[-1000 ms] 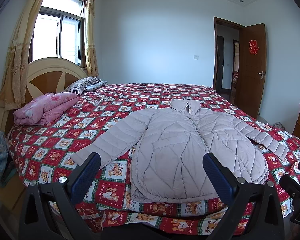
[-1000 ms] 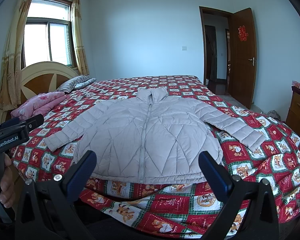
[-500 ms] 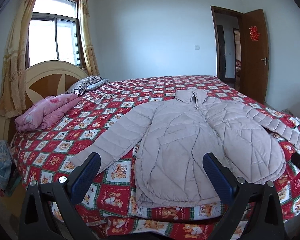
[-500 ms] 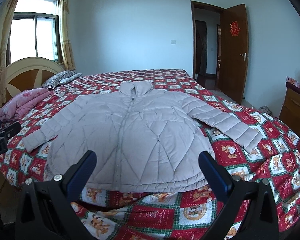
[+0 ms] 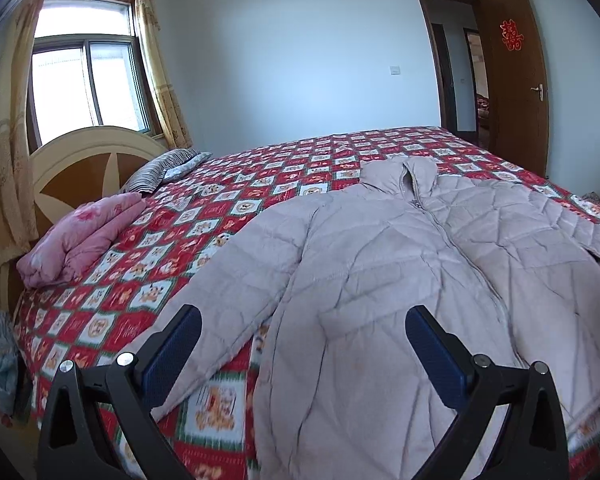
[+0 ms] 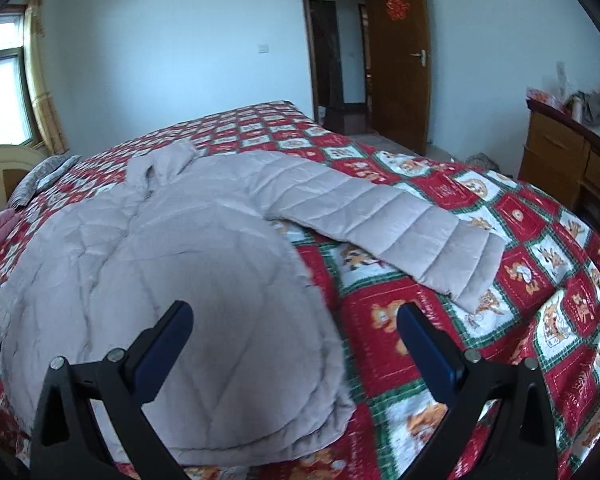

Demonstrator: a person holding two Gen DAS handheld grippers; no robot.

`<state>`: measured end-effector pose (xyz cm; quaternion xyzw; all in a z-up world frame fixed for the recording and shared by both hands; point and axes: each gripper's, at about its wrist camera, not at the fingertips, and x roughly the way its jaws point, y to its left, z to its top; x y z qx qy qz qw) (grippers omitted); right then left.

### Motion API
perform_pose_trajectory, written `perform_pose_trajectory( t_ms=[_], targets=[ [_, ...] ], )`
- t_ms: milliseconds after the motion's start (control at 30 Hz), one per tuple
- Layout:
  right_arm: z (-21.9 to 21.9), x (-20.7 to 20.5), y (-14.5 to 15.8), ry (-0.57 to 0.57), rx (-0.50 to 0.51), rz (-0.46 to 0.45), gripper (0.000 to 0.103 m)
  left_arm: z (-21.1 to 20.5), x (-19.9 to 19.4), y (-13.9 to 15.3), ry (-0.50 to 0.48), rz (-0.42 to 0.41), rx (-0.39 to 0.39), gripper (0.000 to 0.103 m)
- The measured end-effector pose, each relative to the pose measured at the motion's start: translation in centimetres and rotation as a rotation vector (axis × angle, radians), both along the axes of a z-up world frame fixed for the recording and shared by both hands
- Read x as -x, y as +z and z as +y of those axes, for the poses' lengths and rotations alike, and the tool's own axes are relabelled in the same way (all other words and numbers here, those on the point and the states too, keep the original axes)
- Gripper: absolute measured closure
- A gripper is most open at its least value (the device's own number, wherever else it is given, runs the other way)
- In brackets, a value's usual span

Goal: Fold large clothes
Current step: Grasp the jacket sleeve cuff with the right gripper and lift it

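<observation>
A pale grey quilted puffer jacket (image 5: 400, 280) lies flat and zipped on the bed, collar towards the far side, sleeves spread out. My left gripper (image 5: 304, 340) hovers open above its left sleeve (image 5: 236, 280) and the hem near the bed's front edge. In the right wrist view the jacket (image 6: 172, 280) fills the left half, and its right sleeve (image 6: 380, 224) stretches out to the right. My right gripper (image 6: 296, 340) is open over the jacket's lower right hem, holding nothing.
The bed carries a red patterned quilt (image 5: 260, 184). A folded pink blanket (image 5: 80, 236) and a striped pillow (image 5: 160, 168) lie by the headboard (image 5: 80, 160). A wooden dresser (image 6: 572, 168) stands at the right, an open door (image 6: 400, 56) behind the bed.
Both grippers have moved in closer and lower towards the jacket; the left now over the left sleeve and hem, the right over the lower right hem. Both stay open.
</observation>
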<state>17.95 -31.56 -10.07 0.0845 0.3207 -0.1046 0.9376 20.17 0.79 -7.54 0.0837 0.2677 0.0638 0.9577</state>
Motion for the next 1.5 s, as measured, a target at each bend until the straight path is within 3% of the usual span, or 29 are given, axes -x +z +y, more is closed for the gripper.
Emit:
perform_pose_trajectory(
  t_ms=[200, 333, 567, 633, 667, 700, 733, 833, 1000, 1200, 1500],
  targets=[
    [-8.5, -1.9, -1.3, -0.220, -0.096, 0.053, 0.000, -0.3, -6.8, -2.7, 0.033, 0.042, -0.024, 0.001],
    [-13.3, -2.5, -2.0, -0.341, -0.191, 0.097, 0.002, -0.2, -10.8, -4.1, 0.059, 0.099, 0.002, 0.001],
    [-15.4, -4.4, -3.1, -0.347, -0.227, 0.160, 0.019, -0.5, -15.8, -5.8, 0.071, 0.140, -0.023, 0.001],
    [-15.6, -5.0, -4.0, -0.334, -0.240, 0.186, 0.036, -0.1, -16.7, -6.2, 0.074, 0.143, -0.017, 0.001],
    [-15.8, -5.3, -4.3, -0.329, -0.232, 0.188, 0.037, 0.2, -17.0, -6.3, 0.076, 0.146, -0.011, 0.001],
    [-15.8, -5.3, -4.2, -0.324, -0.212, 0.180, 0.048, 0.6, -17.3, -6.4, 0.080, 0.150, 0.000, 0.001],
    [-15.9, -5.5, -4.3, -0.312, -0.210, 0.182, 0.066, 0.8, -17.5, -6.5, 0.080, 0.152, 0.011, 0.001],
    [-16.4, -5.8, -4.1, -0.298, -0.211, 0.176, 0.086, 1.2, -17.9, -6.8, 0.075, 0.156, 0.022, 0.001],
    [-15.9, -6.7, -2.7, -0.275, -0.154, 0.162, 0.092, 1.1, -18.7, -6.9, 0.072, 0.148, 0.002, 0.001],
    [-13.8, -9.1, 1.4, -0.224, -0.043, 0.120, 0.093, 1.3, -19.3, -7.1, 0.056, 0.167, 0.023, 0.001],
    [-4.5, -14.7, 7.6, 0.000, 0.111, 0.021, 0.094, 3.3, -19.8, -5.6, 0.066, 0.153, 0.073, 0.001]
  ],
)
